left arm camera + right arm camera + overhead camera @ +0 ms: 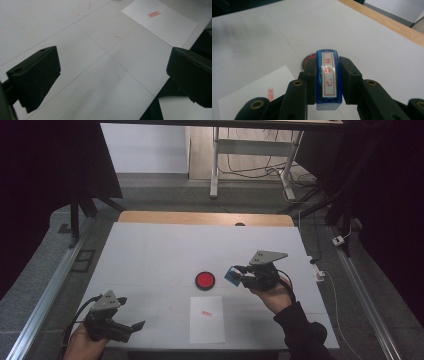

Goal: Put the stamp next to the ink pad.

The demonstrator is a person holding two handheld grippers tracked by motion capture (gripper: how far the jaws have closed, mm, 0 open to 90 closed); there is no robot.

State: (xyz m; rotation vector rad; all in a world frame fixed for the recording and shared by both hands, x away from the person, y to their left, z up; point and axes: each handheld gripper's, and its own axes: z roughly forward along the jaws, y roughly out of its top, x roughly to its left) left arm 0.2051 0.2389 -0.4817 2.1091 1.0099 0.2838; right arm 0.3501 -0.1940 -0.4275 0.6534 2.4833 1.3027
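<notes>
My right gripper [235,275] is shut on a blue rectangular stamp [232,275] and holds it just above the table, to the right of a round red ink pad [205,280]. In the right gripper view the stamp [328,78] sits clamped between the two black jaws, its label with red characters facing the camera, and the ink pad [308,60] peeks out behind it. A white sheet of paper [207,319] with a small red stamp mark [207,313] lies near the front edge. My left gripper [134,327] rests open at the front left, jaws wide apart over bare table.
The white table [150,250] has a wooden strip [205,218] along its far edge. The paper [160,21] with its red mark [153,14] lies ahead of the left gripper. Faint red smudges [83,10] mark the tabletop. A desk frame and cables stand beyond the table.
</notes>
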